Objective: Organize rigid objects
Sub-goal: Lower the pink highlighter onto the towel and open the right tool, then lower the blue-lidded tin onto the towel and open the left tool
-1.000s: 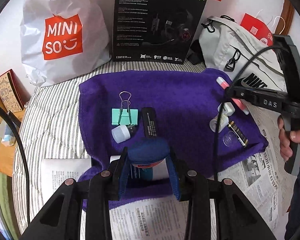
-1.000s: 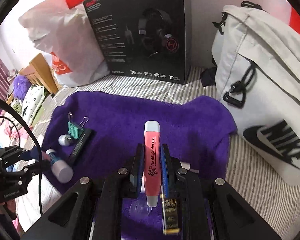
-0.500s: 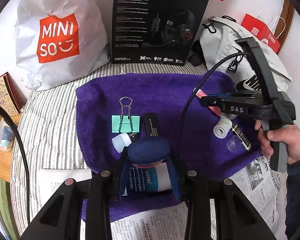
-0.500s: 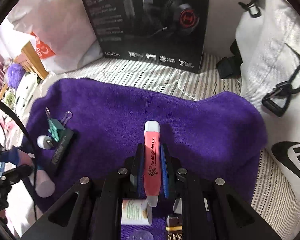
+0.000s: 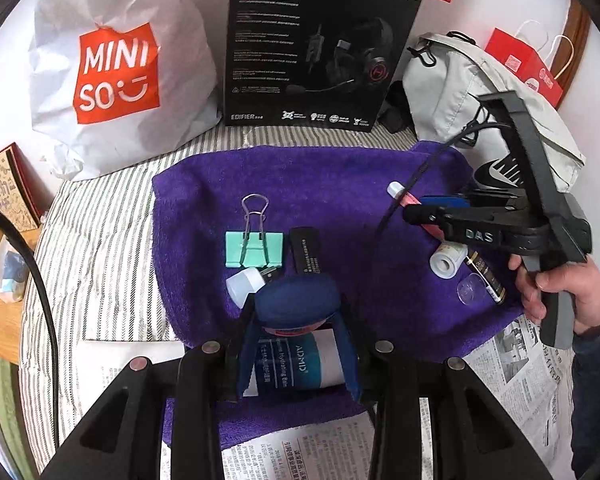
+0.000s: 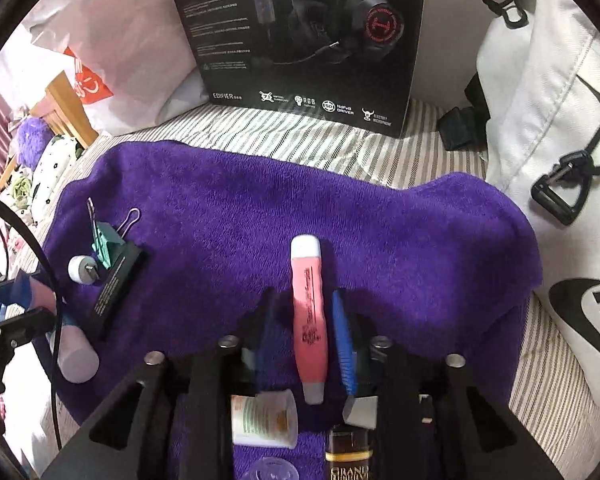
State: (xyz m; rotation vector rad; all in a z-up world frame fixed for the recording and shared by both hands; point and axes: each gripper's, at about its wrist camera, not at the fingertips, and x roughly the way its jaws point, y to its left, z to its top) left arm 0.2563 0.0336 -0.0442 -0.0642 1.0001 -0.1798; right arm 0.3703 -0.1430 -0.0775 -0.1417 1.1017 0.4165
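Note:
My left gripper (image 5: 298, 320) is shut on a white tube with a dark blue cap (image 5: 296, 362), held over the near edge of the purple towel (image 5: 340, 184). My right gripper (image 6: 306, 312) is open; the pink pen (image 6: 310, 312) lies on the towel (image 6: 380, 240) between its fingers, free of the pads. The right gripper also shows in the left wrist view (image 5: 424, 210). On the towel lie a green binder clip (image 5: 254, 246), a black bar (image 5: 306, 250), a small white cap (image 5: 242, 282), a small white jar (image 5: 446, 258), a clear round lid (image 5: 471, 293) and a black-gold stick (image 5: 485, 276).
A Miniso bag (image 5: 112, 72), a black headset box (image 5: 316, 44) and a white Nike bag (image 5: 480, 92) stand behind the towel. Newspaper (image 5: 512, 376) lies at the front right. Striped bedding (image 5: 88, 248) lies to the left.
My right gripper carried the pink pen forward and down onto the towel, then opened and let it go. My left gripper stays shut on the tube and barely moved.

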